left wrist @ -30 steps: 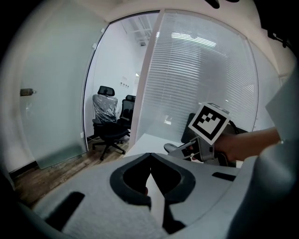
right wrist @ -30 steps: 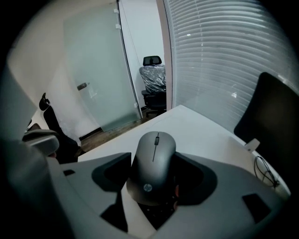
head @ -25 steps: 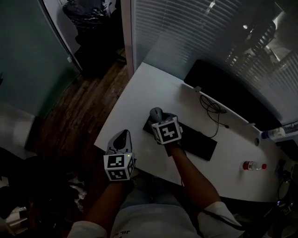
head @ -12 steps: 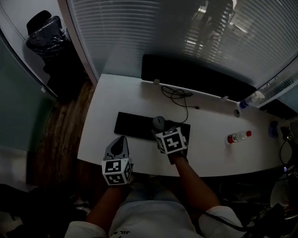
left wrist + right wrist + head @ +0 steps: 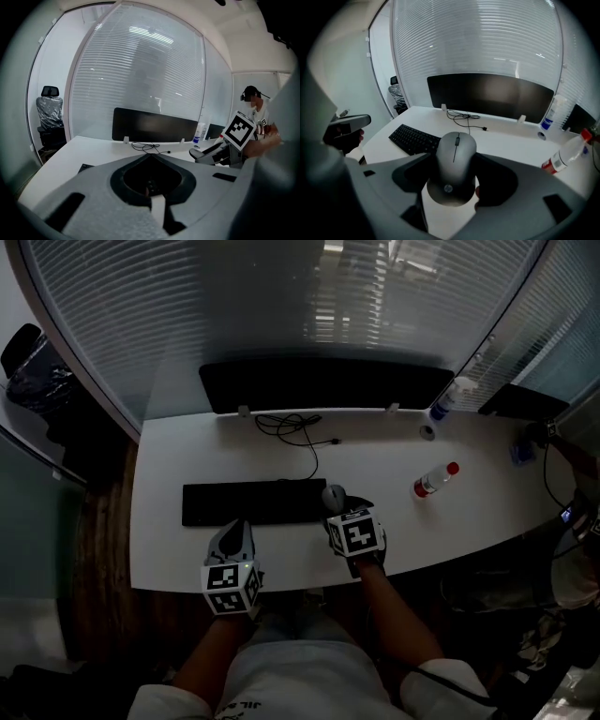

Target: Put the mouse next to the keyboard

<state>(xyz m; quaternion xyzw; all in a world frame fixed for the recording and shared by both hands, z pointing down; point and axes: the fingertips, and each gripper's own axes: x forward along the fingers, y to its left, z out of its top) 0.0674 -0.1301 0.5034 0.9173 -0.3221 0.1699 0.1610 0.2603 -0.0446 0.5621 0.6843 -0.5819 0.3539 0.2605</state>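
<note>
The white desk [image 5: 169, 549] carries a black monitor [image 5: 319, 385] along its far edge and a black keyboard [image 5: 248, 502] nearer the person, with a loose cable [image 5: 292, 425] coiled between them. The left gripper [image 5: 236, 531] hovers at the near edge with its jaws together and nothing between them. The right gripper [image 5: 342, 514] clamps the grey mouse [image 5: 454, 159] by its sides, just beside the keyboard's right end. A red-capped bottle [image 5: 431, 481] lies further right.
</note>
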